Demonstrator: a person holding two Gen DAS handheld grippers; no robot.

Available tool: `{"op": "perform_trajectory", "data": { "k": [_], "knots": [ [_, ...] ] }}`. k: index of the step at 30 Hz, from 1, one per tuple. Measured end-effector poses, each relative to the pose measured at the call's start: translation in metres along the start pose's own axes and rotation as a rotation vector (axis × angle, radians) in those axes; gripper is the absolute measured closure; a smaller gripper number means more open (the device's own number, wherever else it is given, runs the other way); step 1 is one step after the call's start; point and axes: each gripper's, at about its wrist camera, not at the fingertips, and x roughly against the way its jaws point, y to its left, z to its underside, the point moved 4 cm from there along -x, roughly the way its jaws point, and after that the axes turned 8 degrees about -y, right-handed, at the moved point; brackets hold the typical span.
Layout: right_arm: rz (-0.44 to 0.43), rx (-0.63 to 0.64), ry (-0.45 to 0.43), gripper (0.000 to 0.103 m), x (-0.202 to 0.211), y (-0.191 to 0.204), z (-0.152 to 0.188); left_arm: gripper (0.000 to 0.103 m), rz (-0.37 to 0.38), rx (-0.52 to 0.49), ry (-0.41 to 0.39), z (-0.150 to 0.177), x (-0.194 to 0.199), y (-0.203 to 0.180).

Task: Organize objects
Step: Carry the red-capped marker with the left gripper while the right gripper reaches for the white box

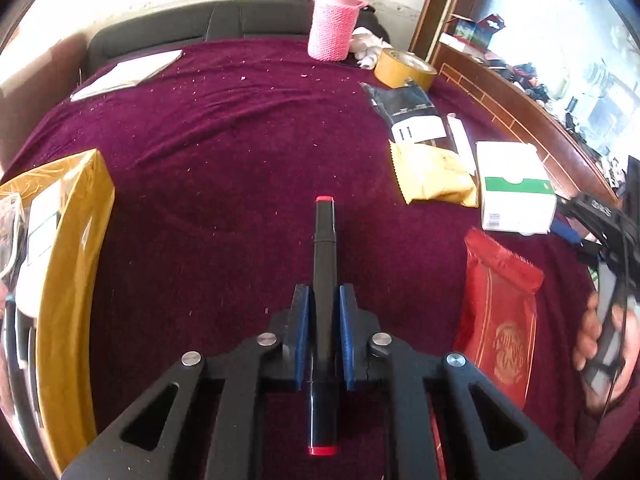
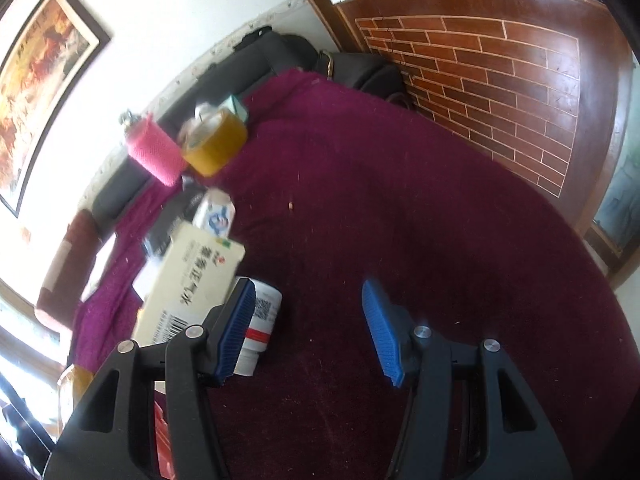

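Left gripper [image 1: 324,300] was clamped on a black marker [image 1: 323,280], its blue pads [image 1: 303,332] pressed against the barrel from either side. Held above the maroon bedspread [image 1: 224,152], the marker ran straight along the gripper's own line: one red-tipped end projected well beyond the fingertips toward the far side of the bed, the other red-tipped end lay back between the black linkage arms, close to the camera. Its long axis thus stood lengthwise in the left wrist view, parallel to the fingers, with the pads gripping near mid-barrel.

To the left of the gripper lay a yellow box [image 1: 76,264]. To the right lay a red foil packet [image 1: 500,312], and beyond it a white-and-green carton [image 1: 516,188], a yellow pouch [image 1: 432,176] and a black packet [image 1: 408,112]. A roll of tan tape [image 1: 404,68] and a pink knitted bottle cover [image 1: 332,28] stood near the dark headboard [image 1: 180,28]. A person's hand [image 1: 600,336] showed at the right edge.

Right gripper [image 2: 310,320] was spread, with bare bedspread showing between its blue pads [image 2: 236,328] and nothing held. Just beside its left finger lay a white jar [image 2: 262,320] on its side and a cream carton [image 2: 192,280]; the pictures did not show whether the finger touched the jar.
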Motion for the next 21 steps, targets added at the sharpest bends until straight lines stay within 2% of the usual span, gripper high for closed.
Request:
{"op": "perform_trajectory", "data": {
  "k": [3, 6, 8, 10, 11, 13, 16, 18, 21],
  "knots": [
    [0.014, 0.057, -0.038, 0.049, 0.007, 0.008, -0.001, 0.092, -0.018, -0.060, -0.046, 0.009, 0.006, -0.005],
    [0.061, 0.126, -0.138, 0.049, 0.021, 0.017, -0.004, 0.092, 0.020, -0.003, -0.046, 0.007, 0.006, 0.002],
    [0.125, 0.174, -0.170, 0.049, 0.032, 0.029, -0.006, 0.091, 0.047, 0.035, -0.048, 0.007, 0.006, 0.007],
    [0.087, 0.205, -0.159, 0.049, 0.045, 0.055, -0.008, 0.091, 0.068, 0.062, -0.049, 0.007, 0.007, 0.010],
    [0.034, 0.222, -0.131, 0.049, 0.049, 0.073, -0.009, 0.091, 0.076, 0.072, -0.050, 0.007, 0.007, 0.011],
    [-0.085, 0.251, -0.021, 0.048, 0.048, 0.113, -0.006, 0.091, 0.101, 0.101, -0.052, 0.006, 0.007, 0.014],
    [-0.156, 0.340, 0.147, 0.043, 0.027, 0.168, 0.010, 0.091, 0.147, 0.154, -0.054, 0.007, 0.007, 0.022],
    [-0.108, 0.390, 0.211, 0.043, 0.005, 0.192, 0.018, 0.091, 0.141, 0.151, -0.055, 0.006, 0.006, 0.021],
    [0.025, 0.438, 0.221, 0.043, -0.031, 0.212, 0.017, 0.091, 0.141, 0.156, -0.057, 0.006, 0.006, 0.021]
  ]
}}
